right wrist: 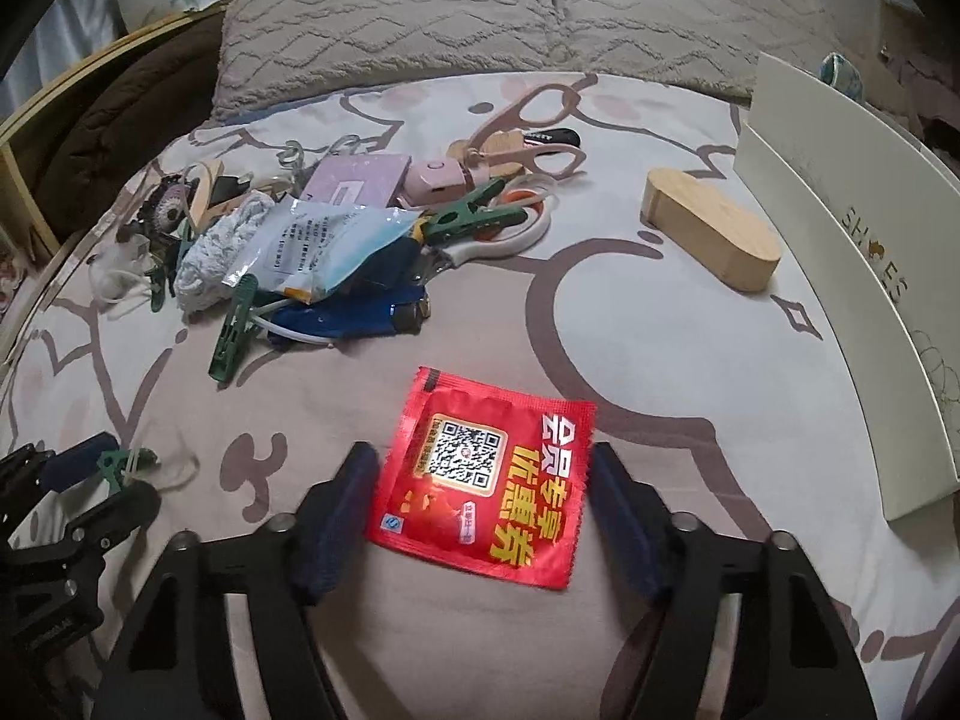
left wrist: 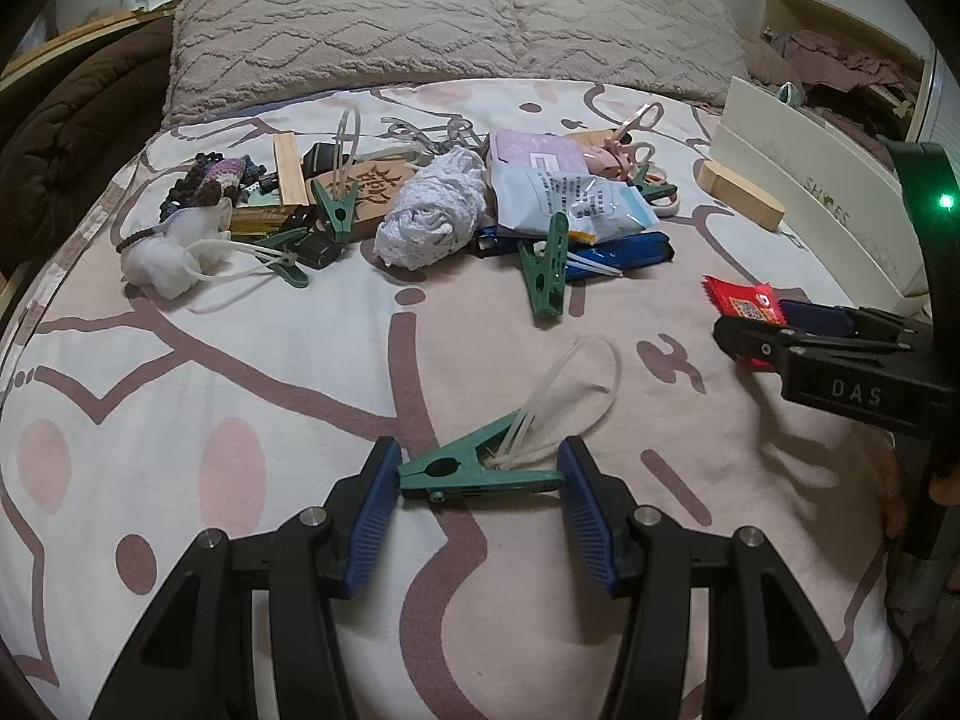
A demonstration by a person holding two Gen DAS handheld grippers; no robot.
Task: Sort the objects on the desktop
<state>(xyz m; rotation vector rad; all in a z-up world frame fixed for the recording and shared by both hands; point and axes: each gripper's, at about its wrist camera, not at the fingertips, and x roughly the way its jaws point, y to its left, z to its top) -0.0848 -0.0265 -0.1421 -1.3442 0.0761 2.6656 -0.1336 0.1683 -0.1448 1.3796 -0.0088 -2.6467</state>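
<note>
Bed: a bedsheet [left wrist: 252, 372] printed with brown outlines and pink patches fills most of both views; every item lies on it.
Pillows: two grey textured pillows [left wrist: 384, 24] run across the top of the frame.
Shoe box: a white box [right wrist: 852, 276] stands along the right edge of the right wrist view, lettering on its side.
Clutter pile: a heap in the upper middle of the left wrist view holds a white knitted cloth [left wrist: 432, 210], a printed plastic pouch [left wrist: 576, 198], a blue flat item [left wrist: 600, 252] under it, a carved wooden plaque [left wrist: 375, 189] and pink-handled scissors [left wrist: 630, 126].
Wooden block: a pale rounded block [right wrist: 708, 234] lies apart from the pile, near the shoe box, upper right.
Red sachet: a red sachet [right wrist: 486, 474] with a QR code and yellow characters lies flat at lower centre of the right wrist view.
Right tongs: the right tongs [right wrist: 480, 510] stand spread on either side of the red sachet; whether the blurred right pad touches its edge I cannot tell, and the left pad stands clear of it.
Green clip: a green clothes peg [left wrist: 474, 471] with a clear plastic loop [left wrist: 576, 402] lies at lower centre of the left wrist view.
Left tongs: the left tongs [left wrist: 480, 480] are clenched on the green clothes peg, one blue pad at each end.
Loose peg: another green peg [left wrist: 546, 276] lies at the pile's near edge.
</note>
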